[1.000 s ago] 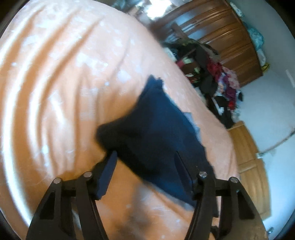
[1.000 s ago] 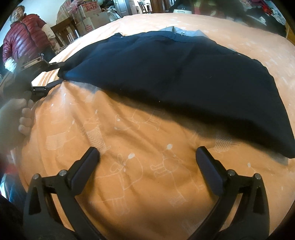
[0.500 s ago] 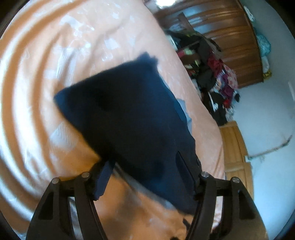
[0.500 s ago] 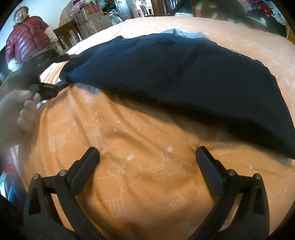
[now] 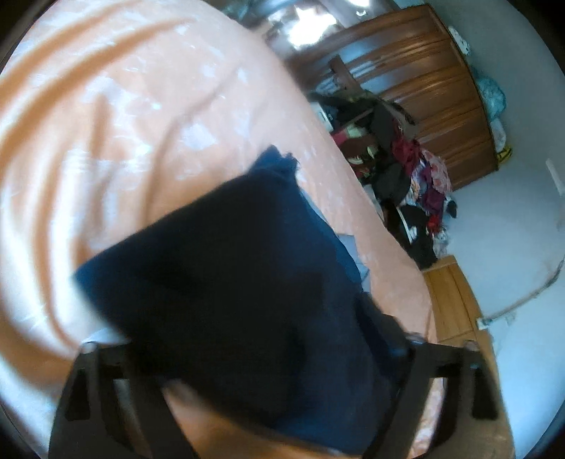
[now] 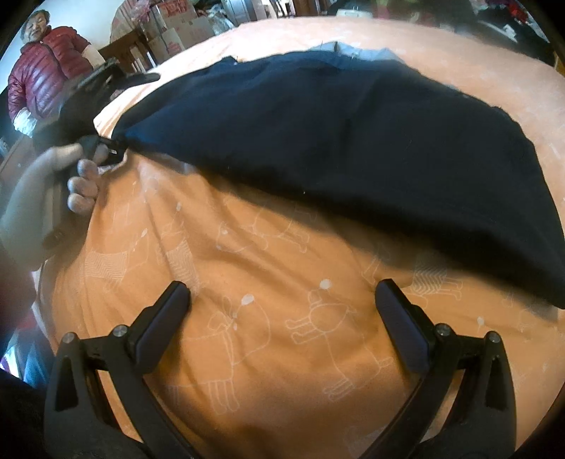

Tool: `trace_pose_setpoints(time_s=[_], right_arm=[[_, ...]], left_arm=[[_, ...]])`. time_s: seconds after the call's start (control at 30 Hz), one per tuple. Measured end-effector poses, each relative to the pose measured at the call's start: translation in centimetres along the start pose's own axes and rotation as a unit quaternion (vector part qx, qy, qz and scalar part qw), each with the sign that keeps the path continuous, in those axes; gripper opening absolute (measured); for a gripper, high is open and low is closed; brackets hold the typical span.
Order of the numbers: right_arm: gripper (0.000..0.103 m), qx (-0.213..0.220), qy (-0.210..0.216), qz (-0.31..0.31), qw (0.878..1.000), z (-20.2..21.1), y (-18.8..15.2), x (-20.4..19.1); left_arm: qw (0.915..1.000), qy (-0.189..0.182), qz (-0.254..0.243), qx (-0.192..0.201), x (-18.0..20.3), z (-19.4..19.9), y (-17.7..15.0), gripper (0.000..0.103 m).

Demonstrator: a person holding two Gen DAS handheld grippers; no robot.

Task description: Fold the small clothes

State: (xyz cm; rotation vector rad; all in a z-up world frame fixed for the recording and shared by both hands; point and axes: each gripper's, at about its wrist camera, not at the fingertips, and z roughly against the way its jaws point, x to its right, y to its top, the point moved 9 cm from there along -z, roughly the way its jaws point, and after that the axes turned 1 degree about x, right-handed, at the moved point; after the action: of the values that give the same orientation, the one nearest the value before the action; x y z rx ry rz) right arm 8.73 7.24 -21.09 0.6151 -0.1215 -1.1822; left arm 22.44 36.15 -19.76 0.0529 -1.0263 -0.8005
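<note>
While navy garment drapes left hand-held gripper, grip unclear | right hand-held gripper spread above bedspread

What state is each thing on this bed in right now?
Dark blue garment: spread on the bed, left corner lifted.
Left gripper: at that corner; grip hidden by the cloth.
Right gripper: open, empty, over the bedspread.
Orange bedspread: wrinkled.

Pretty clearly someone's bedroom at home: a bed with an orange animal-print cover, a big wooden wardrobe, a heap of clothes dumped on the floor beside it, plus cardboard boxes stacked in the back.
</note>
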Motion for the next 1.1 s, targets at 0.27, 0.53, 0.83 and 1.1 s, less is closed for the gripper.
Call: trace_pose_setpoints(time_s=[0.27,0.53,0.83,1.1], right_arm=[[0.099,-0.014,0.011,-0.006,1.000,1.8,0.4,-0.5],[0.097,0.052,0.045,-0.021,0.997,6.7,4.9,-3.6],[0.100,0.061,0.126,0.012,0.990,2.3,22.0,-6.5],[0.100,-0.080,0.174,0.025,0.981,-10.4,29.4,-12.0]], left_arm=[[0.9984,0.006,-0.052,0.022,0.7,1.6,0.6,0.013],[0.9997,-0.018,-0.010,-0.009,-0.9,-0.9,0.5,0.024],[0.9462,0.089,-0.307,0.046,7.5,-0.1,-1.3,0.002],[0.9058,0.121,-0.403,0.045,9.8,-1.4,-3.6,0.004]])
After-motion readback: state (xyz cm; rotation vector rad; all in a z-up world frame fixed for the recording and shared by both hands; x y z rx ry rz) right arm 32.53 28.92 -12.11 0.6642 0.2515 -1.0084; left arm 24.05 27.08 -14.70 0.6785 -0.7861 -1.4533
